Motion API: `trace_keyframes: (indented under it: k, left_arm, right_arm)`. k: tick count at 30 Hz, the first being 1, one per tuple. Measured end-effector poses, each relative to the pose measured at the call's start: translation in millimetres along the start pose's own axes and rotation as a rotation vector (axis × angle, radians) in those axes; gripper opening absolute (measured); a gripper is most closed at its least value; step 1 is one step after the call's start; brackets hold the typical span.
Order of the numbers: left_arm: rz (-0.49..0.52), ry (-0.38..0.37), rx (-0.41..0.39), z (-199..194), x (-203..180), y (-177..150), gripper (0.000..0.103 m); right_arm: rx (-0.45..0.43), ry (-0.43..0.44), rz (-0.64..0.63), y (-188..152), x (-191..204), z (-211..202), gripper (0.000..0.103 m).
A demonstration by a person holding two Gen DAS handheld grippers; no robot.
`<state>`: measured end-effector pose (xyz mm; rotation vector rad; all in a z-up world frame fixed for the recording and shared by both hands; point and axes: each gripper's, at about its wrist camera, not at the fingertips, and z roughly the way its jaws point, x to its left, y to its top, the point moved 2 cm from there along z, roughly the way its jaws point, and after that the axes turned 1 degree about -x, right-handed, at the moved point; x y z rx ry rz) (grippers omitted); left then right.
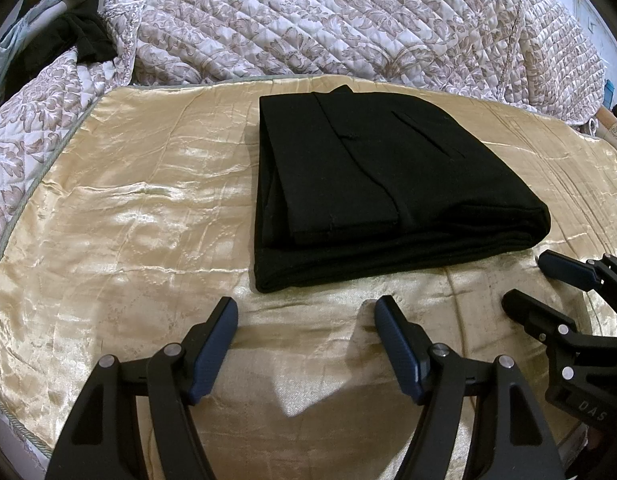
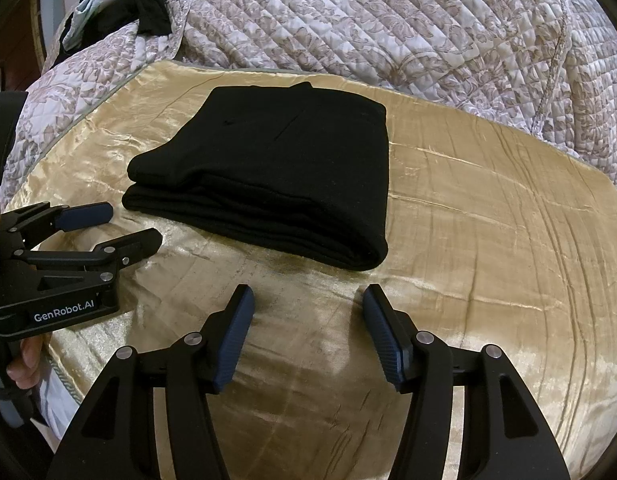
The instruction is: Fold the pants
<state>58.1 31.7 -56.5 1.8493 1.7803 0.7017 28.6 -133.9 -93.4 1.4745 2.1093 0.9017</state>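
Black pants (image 1: 372, 184) lie folded into a compact stack of layers on a shiny gold bed cover (image 1: 140, 216); they also show in the right wrist view (image 2: 276, 176). My left gripper (image 1: 306, 314) is open and empty, just short of the stack's near edge. My right gripper (image 2: 308, 300) is open and empty, just short of the stack's near right corner. The right gripper shows at the right of the left wrist view (image 1: 526, 278), and the left gripper shows at the left of the right wrist view (image 2: 134, 222).
A quilted floral bedspread (image 1: 348, 28) is bunched up behind the gold cover (image 2: 488, 240). Dark and pale clothes (image 1: 68, 36) are piled at the far left corner. The bed's edge runs along the left (image 1: 12, 216).
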Motion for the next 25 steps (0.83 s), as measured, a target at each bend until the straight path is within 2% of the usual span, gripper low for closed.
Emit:
trace_keyframes:
  k: [19, 21, 25]
  left_arm:
    - [0.000, 0.000, 0.001, 0.2, 0.0, 0.0, 0.074]
    - [-0.003, -0.002, 0.002, 0.5, 0.6, -0.4, 0.074]
    - [-0.003, -0.003, 0.002, 0.7, 1.3, -0.3, 0.074]
  right_arm:
    - [-0.018, -0.017, -0.037, -0.9, 0.8, -0.3, 0.061]
    - [-0.024, -0.025, -0.045, -1.2, 1.8, -0.4, 0.063]
    - [-0.040, -0.048, -0.033, -2.3, -2.1, 2.6, 0.077]
